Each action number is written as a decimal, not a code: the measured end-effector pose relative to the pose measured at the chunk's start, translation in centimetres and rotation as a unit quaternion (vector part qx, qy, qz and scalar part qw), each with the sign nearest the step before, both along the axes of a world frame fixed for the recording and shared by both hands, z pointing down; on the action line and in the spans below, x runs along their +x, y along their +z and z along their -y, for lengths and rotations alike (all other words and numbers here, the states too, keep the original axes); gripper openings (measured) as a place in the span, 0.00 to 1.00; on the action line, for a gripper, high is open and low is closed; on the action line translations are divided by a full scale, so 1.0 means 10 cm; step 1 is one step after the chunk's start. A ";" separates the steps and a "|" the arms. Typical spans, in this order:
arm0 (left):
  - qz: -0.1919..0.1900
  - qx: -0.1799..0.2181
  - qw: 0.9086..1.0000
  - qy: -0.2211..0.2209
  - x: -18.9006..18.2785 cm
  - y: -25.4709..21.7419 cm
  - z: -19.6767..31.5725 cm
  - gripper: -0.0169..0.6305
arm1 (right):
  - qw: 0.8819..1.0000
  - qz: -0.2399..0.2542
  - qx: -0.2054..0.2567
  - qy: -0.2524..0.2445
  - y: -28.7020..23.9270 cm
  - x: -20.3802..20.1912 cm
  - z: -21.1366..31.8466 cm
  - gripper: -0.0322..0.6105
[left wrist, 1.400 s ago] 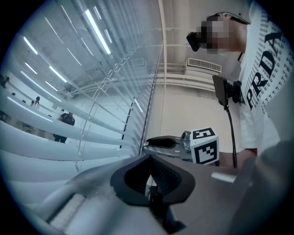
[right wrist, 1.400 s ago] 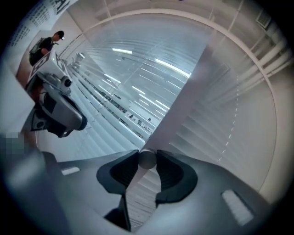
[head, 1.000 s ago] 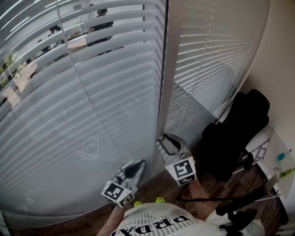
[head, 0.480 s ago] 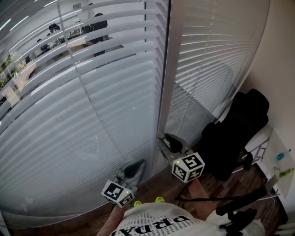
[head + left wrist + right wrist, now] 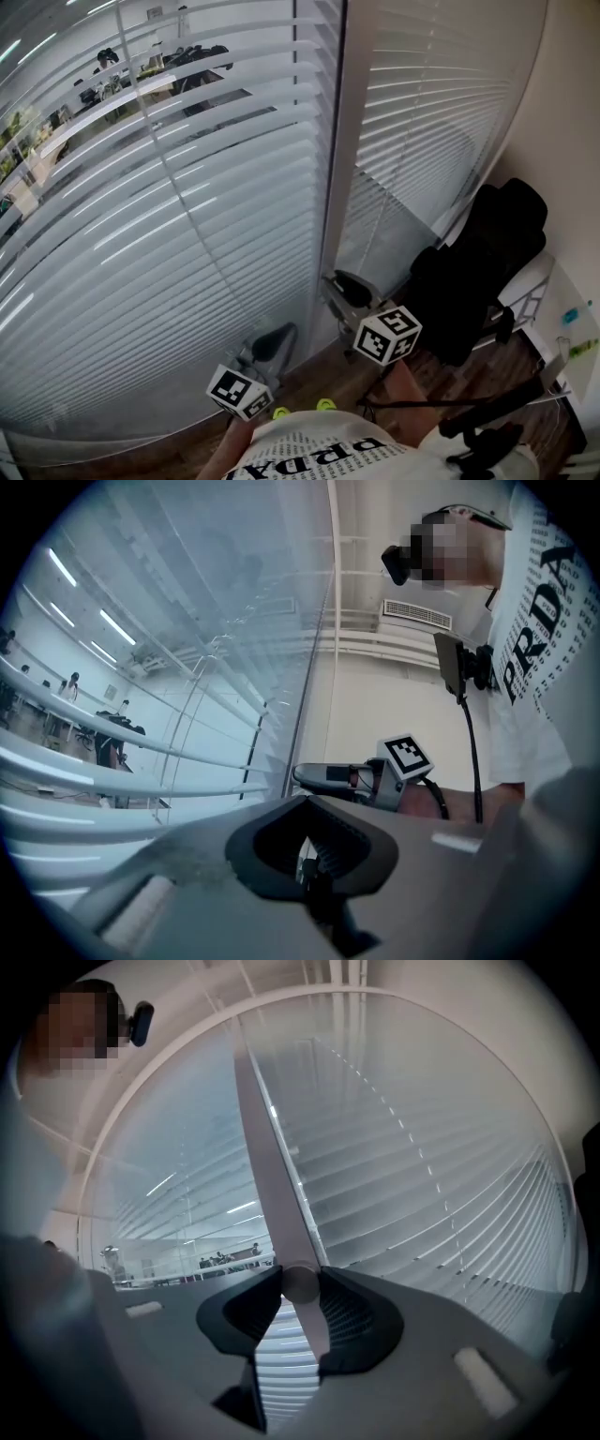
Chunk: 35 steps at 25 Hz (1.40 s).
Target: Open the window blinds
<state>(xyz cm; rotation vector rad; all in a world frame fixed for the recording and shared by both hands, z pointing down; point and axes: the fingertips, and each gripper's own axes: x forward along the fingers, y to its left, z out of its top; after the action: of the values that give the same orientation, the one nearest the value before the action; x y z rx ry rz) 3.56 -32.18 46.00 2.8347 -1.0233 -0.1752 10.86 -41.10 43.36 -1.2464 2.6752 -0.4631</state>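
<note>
Slats of the left blind (image 5: 169,216) have tilted further open since a second ago, and the marker cube (image 5: 387,335) on the right claw (image 5: 342,283) has rolled over at the foot of the window post (image 5: 336,141).

Right in front of the post, the right claw's jaws are clamped on the white tilt wand (image 5: 277,1194), which rises along the post. Left of the post, a lit room shows between the opened slats. Right of it, the second blind (image 5: 441,112) hangs with its slats closed. Below and left of the post, the left claw (image 5: 272,342) sits by the blind's bottom edge, jaws drawn together. A thin pale sliver shows between them, but I cannot tell what it is.
</note>
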 end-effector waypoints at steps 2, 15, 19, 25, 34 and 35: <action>-0.001 -0.002 1.000 -0.001 0.00 -0.01 0.00 0.01 | 1.000 -0.015 0.010 0.004 0.00 0.00 0.00 0.26; -0.003 -0.008 1.000 -0.005 0.01 -0.03 0.00 0.01 | 0.897 -0.381 0.224 0.020 -0.12 -0.17 -0.13 0.28; -0.003 -0.007 1.000 -0.004 0.01 -0.03 -0.01 0.01 | 0.882 -0.400 0.246 0.031 -0.08 -0.20 -0.12 0.26; -0.008 -0.008 1.000 -0.008 -0.02 -0.03 0.01 0.01 | 0.897 -0.377 0.228 0.032 -0.07 -0.18 -0.10 0.26; -0.007 -0.009 1.000 -0.005 0.00 -0.03 0.00 0.01 | 0.951 -0.266 0.154 0.027 -0.09 -0.11 -0.05 0.26; -0.007 -0.008 1.000 -0.005 0.00 -0.03 0.00 0.01 | 0.955 -0.255 0.147 0.027 -0.09 -0.10 -0.04 0.26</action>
<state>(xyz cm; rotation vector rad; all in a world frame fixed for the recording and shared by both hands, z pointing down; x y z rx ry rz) 3.53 -32.17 45.73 2.8096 -1.0320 -0.1863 9.82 -40.67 42.42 -1.4975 2.9469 0.3063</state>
